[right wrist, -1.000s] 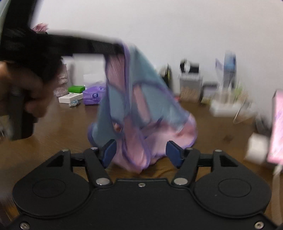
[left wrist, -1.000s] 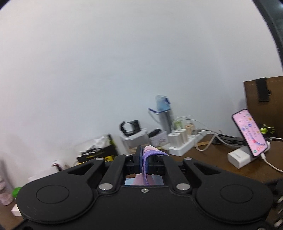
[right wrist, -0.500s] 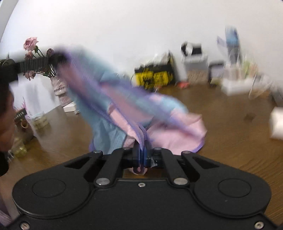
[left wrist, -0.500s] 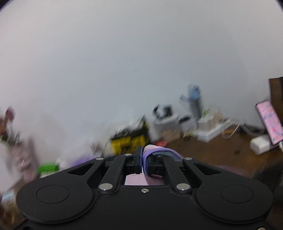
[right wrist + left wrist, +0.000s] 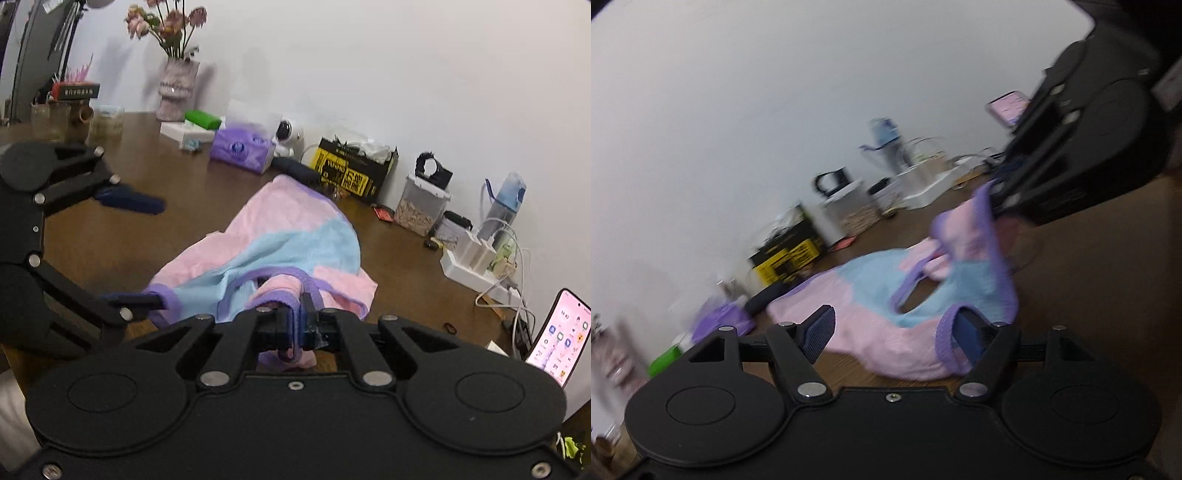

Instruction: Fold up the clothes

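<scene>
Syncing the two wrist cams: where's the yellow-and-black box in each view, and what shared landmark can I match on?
Left wrist: yellow-and-black box left of centre, at the wall, beyond the garment.
Right wrist: box above centre, right of the purple tissue pack, at the garment's far edge.
Shared landmark: blue bottle, right of the box along the wall in both views.

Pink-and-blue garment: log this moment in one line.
left tongs: open | right tongs: shut on garment purple trim | garment: crumpled on wooden table
</scene>
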Tool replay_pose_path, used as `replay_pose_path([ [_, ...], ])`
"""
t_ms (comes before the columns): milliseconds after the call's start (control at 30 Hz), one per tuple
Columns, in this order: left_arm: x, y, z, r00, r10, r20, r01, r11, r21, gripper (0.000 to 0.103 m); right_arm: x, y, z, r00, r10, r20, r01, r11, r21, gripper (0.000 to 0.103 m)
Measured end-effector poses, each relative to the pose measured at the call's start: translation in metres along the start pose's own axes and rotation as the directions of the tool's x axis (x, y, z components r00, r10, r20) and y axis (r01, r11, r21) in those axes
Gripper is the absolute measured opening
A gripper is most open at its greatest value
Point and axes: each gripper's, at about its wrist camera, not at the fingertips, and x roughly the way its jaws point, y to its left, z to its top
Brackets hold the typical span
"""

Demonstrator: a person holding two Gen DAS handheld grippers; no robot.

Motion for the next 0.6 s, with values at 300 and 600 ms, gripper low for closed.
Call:
replay_pose_path([
  [300, 0.010, -0.039, -0.004, 0.997, -0.066, 0.031, 0.057, 0.972, 0.227, 0.069, -0.010, -0.014, 0.001, 1.000, -0.015, 0.024, 0.015, 0.999, 0.028, 0.005],
  [600, 0.047, 0.042, 0.010, 0.992, -0.090, -0.087, 0.065, 0.964, -0.258, 0.006, 0.005, -0.021, -0.021, 0.995, -0.018, -0.093, 0.022, 0.999, 0.039, 0.025],
])
